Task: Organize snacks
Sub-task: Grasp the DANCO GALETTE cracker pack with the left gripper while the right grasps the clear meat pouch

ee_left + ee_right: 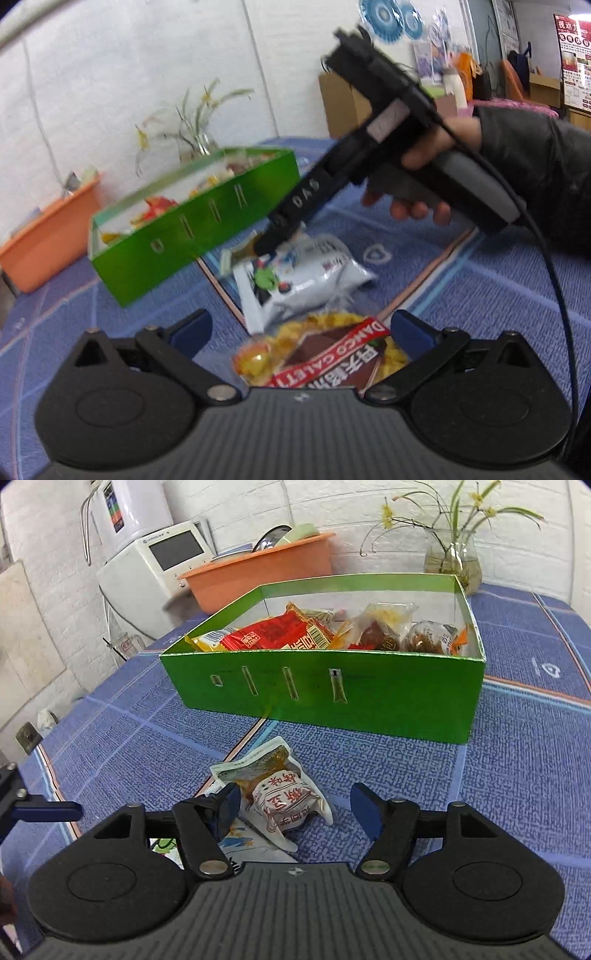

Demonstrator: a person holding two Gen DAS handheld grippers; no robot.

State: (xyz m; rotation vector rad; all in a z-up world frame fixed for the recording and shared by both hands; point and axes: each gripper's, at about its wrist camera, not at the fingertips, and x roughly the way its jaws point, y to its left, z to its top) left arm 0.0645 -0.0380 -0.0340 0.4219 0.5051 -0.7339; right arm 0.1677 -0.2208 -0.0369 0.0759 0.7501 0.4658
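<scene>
We see our left gripper (299, 334), fingers apart, over a red snack bag (325, 363) at lower centre. Our right gripper (295, 812), fingers apart, flanks a white packet (286, 806) on the blue surface (517, 775), below the green box (332, 698) at mid-frame.

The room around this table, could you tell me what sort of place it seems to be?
Probably a lived-in home kitchen or dining corner. A white countertop appliance stands by the white brick wall, an orange basin holds dishes, and a glass vase of flowers sits on the blue tablecloth.
</scene>
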